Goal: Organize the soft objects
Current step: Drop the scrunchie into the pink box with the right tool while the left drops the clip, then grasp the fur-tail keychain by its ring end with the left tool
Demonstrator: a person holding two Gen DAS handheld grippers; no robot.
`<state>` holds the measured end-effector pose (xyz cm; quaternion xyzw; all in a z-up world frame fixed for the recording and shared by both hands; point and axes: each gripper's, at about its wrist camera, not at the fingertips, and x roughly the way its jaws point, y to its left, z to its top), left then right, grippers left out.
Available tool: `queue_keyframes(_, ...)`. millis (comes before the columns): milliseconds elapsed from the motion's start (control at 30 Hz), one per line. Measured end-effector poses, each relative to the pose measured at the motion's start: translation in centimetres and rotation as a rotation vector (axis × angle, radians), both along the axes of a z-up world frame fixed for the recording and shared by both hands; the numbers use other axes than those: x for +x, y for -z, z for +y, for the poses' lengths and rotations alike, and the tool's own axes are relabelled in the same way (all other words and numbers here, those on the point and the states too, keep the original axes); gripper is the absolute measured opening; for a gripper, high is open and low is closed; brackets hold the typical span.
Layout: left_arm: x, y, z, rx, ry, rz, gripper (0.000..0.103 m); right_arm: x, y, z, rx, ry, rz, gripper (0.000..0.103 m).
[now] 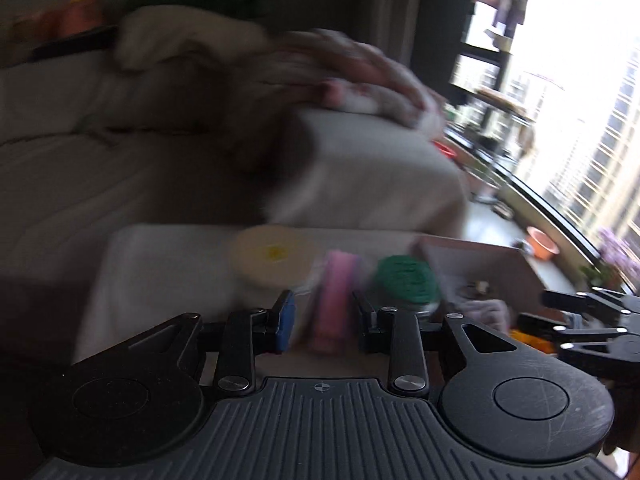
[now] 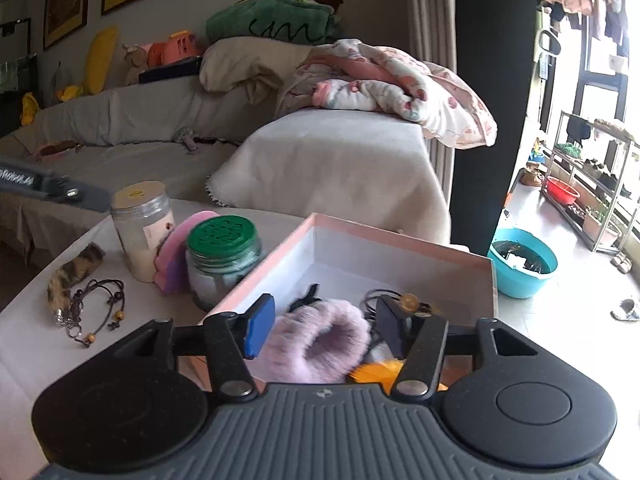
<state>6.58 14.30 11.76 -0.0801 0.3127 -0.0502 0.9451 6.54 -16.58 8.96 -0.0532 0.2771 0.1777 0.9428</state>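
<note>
My right gripper (image 2: 324, 326) hangs over the pink-rimmed box (image 2: 400, 246), jaws apart around a fluffy purple scrunchie (image 2: 316, 346); I cannot tell whether the pads press it. An orange soft item (image 2: 376, 372) and dark hair ties (image 2: 384, 296) lie in the box too. My left gripper (image 1: 326, 314) is open, its view blurred, with a pink and purple soft object (image 1: 336, 300) on the table between its fingers. That pink object (image 2: 178, 252) leans between two jars in the right wrist view. A furry brown tail charm (image 2: 74, 272) with a beaded cord (image 2: 98, 308) lies on the white table (image 2: 24, 344).
A cream-lidded jar (image 2: 142, 228) and a green-lidded jar (image 2: 222, 260) stand left of the box. Behind the table is a covered sofa (image 2: 332, 168) with a floral blanket (image 2: 392, 84) and plush toys. A teal basin (image 2: 522, 264) sits on the floor at right.
</note>
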Motion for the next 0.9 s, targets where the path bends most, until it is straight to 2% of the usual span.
queue_keyframes(100,-1.0,1.1,3.3,-0.024,-0.085,0.026,0.033,0.0,-0.5,2.0,0.002,-0.018,0.007,0.06)
queue_keyframes(200,-2.0,2.4,5.4,-0.06,-0.129,0.056,0.033,-0.4,-1.1,4.0,-0.003,-0.051,-0.011,0.06)
queue_keyframes(367,-2.9,4.9,6.8,-0.08,-0.177,0.118,0.033,-1.7,-1.3,7.3,-0.027,-0.107,-0.087,0.062)
queue_keyframes(533,-3.3,6.8,7.1,-0.138,-0.198,0.167,0.033,-3.1,-0.8,10.2,-0.08,-0.214,-0.092,0.063)
queue_keyframes(733,-3.4,8.6,7.9,-0.217,-0.24,0.186,0.033,-4.1,2.4,12.5,-0.128,-0.281,0.005,0.063)
queue_keyframes(900,-2.2,9.2,7.1,-0.206,-0.24,0.19,0.033,-4.9,5.4,13.1,-0.145,-0.292,0.102,0.063)
